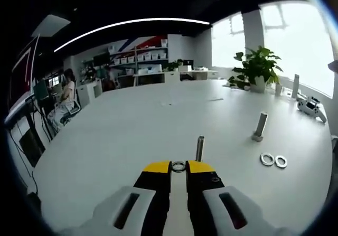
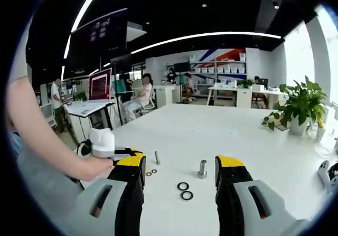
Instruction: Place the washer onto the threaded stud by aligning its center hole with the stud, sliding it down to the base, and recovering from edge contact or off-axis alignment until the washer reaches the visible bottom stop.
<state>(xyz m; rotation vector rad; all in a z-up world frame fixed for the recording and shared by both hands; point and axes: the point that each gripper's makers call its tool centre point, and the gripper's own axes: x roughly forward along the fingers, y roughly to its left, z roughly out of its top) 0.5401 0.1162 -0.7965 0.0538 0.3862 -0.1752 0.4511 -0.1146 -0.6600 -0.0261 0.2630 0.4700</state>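
Holding: the washer [image 1: 178, 166] sits pinched between the yellow tips of the left tongs [image 1: 178, 167], low over the white desk [image 1: 132, 130], just beside the threaded stud [image 1: 200, 148].
Stud: upright on the desk, bare; the washer's hole is short of its top and off to one side.
Progress: pickup looks done; aligning, sliding down and reaching the bottom stop remain, by my judgement.
Spare washers: two [image 1: 273, 160] lie flat toward the desk's far side in the left gripper view; two dark rings [image 2: 185, 190] lie by a stud [image 2: 203, 168] in the right gripper view.
Right tongs [image 2: 180, 168]: spread wide, holding nothing.
Other items: second post [image 1: 260, 126], potted plant [image 1: 257, 67].
Writing: none readable; the wall screen's text is too blurred.
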